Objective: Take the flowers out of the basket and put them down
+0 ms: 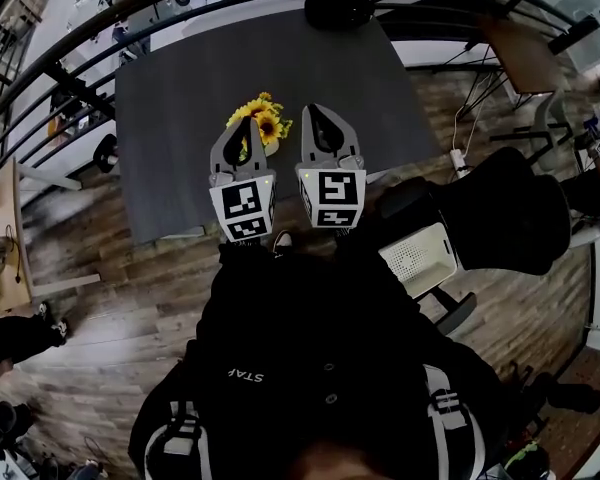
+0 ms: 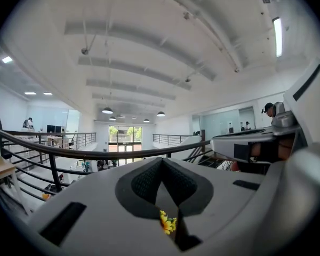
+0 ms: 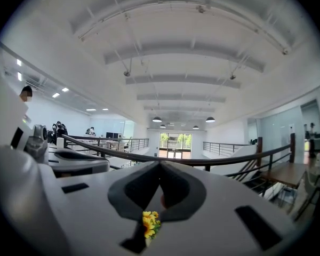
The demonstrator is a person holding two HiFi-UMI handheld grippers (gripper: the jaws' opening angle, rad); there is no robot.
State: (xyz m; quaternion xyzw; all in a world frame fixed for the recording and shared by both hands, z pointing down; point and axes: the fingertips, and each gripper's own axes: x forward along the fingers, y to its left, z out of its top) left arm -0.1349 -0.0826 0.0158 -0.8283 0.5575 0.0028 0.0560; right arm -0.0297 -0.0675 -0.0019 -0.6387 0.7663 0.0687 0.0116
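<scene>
Risk check: yellow sunflower bunch with green leaves (image 1: 263,118) sits on the dark grey rectangular table (image 1: 170,108), just beyond both sets of tips. Whatever basket is under it is too hidden to tell. Left gripper (image 1: 242,126) and right gripper (image 1: 320,113) are side by side, near each other, jaws pressed together on nothing. Reaching in like this would likely shove or topple the bunch, so the jaws must part first. Grippers this close could bump. Pinching blooms instead of stems could crush petals or drag the basket along.
</scene>
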